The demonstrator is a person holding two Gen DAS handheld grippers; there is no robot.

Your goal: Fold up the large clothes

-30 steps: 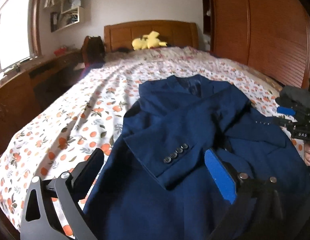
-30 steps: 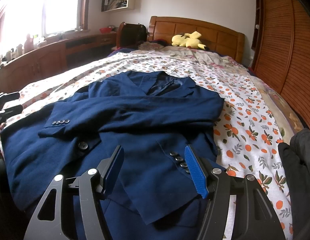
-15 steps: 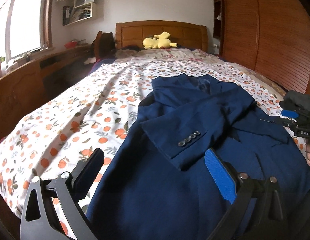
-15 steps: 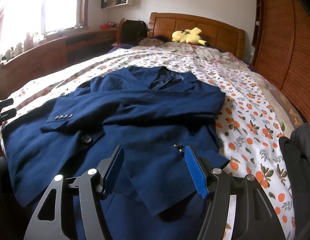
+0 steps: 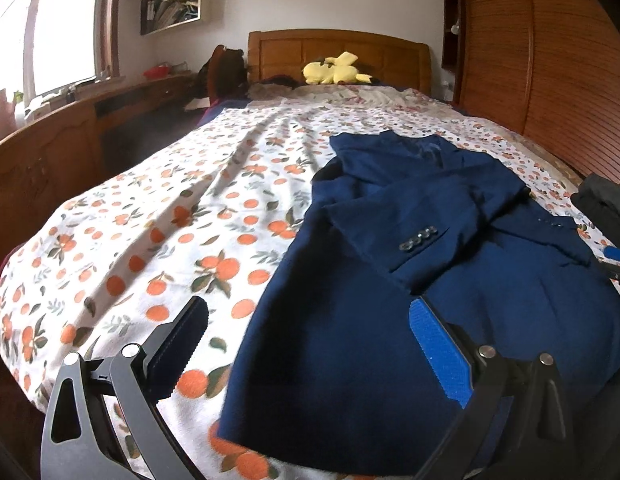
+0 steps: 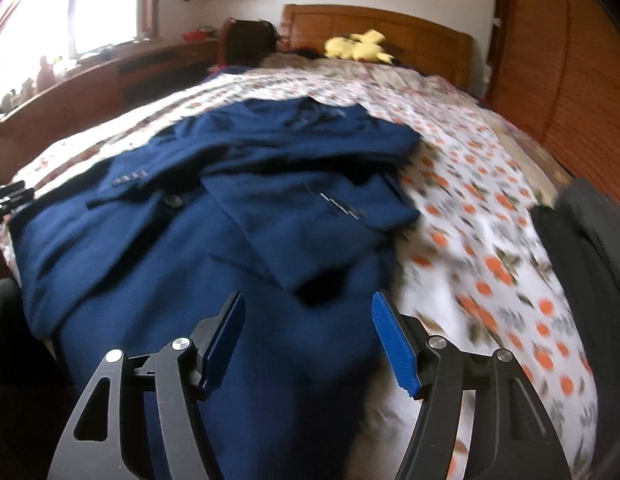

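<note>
- Tools: the left tool point(image 5: 306, 344) stands with its jaws wide apart and nothing clamped; one black finger point(image 5: 178, 344) sits over the bedsheet, the blue-padded finger point(image 5: 438, 352) over the blazer's lower panel.
- The right tool point(image 6: 308, 340) has its jaws apart and opening; blazer cloth lies below the gap, but neither pad presses on it. Its blue pad point(image 6: 394, 348) is near the garment's right edge.
- Task item: a navy blue blazer point(image 5: 410, 280) lies flat on the bed, collar toward the headboard and hem toward the foot of the bed, just under both tools.
- Both sleeves are folded across the chest. One cuff with a row of buttons point(image 5: 418, 238) lies on top in the left wrist view; the other cuff's buttons point(image 6: 128, 179) show in the right wrist view, which is blurred.
- Support: white bedsheet point(image 5: 158, 232) printed with oranges and leaves, covering the bed; the blazer occupies its right-hand half in the left wrist view.
- Surroundings: a wooden headboard point(image 5: 338, 52) at the far end, with a yellow plush toy point(image 5: 334, 72) in front of it.
- A wooden slatted wardrobe point(image 5: 550, 80) runs along the right side; a window point(image 5: 58, 32) and a wall shelf point(image 5: 170, 0) are on the left.
</note>
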